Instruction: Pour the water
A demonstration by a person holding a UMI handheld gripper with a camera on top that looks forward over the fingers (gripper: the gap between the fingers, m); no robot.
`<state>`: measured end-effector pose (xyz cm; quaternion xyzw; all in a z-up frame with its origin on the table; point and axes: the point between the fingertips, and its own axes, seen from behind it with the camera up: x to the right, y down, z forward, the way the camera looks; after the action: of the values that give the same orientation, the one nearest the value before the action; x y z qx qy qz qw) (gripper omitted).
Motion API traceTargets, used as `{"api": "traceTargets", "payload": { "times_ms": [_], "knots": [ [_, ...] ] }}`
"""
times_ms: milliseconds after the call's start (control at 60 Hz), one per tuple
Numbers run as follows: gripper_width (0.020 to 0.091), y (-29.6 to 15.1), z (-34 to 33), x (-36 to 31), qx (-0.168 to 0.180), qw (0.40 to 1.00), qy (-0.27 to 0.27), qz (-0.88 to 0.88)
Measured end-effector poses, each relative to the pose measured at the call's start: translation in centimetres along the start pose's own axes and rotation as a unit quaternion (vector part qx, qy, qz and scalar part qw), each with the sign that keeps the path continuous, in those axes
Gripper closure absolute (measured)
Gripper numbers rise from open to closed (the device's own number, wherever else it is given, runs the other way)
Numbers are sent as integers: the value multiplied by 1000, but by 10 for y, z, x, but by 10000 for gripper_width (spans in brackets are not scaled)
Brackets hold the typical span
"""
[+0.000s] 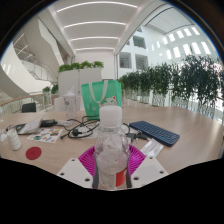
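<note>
Bottle upright between the tongs, clear plastic, white cap on, label hard to read. Both pink pads sit tight against its sides, so the tongs are closed down to bottle width and gripping it. Bottle base is hidden below the fingers; can't tell if it rests on the counter or is lifted. Water level not readable through the plastic. Beyond it: green bag standing on the counter, partly blocked by the cap. Dark tablet lies flat, beside the bottle and apart from it. On the other side, a red disc, a small white bottle, cables and clutter too small to identify. Planters behind the bag, row of plants along the far side.
</note>
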<state>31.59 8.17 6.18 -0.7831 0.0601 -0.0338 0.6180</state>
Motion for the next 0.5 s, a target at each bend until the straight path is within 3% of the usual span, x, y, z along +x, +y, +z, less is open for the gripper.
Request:
{"api": "traceTargets", "payload": {
  "times_ms": [133,233,350,417,500],
  "knots": [
    [762,-3,-5,-5,-37,999,13,23],
    [764,-63,-15,-33,-15,1000,4,-23],
    [763,-148,-21,-111,20,989,-18,-147],
    [764,-189,-23,-170,46,964,-28,-259],
    [764,-207,-20,-241,63,909,-33,-412]
  ]
}}
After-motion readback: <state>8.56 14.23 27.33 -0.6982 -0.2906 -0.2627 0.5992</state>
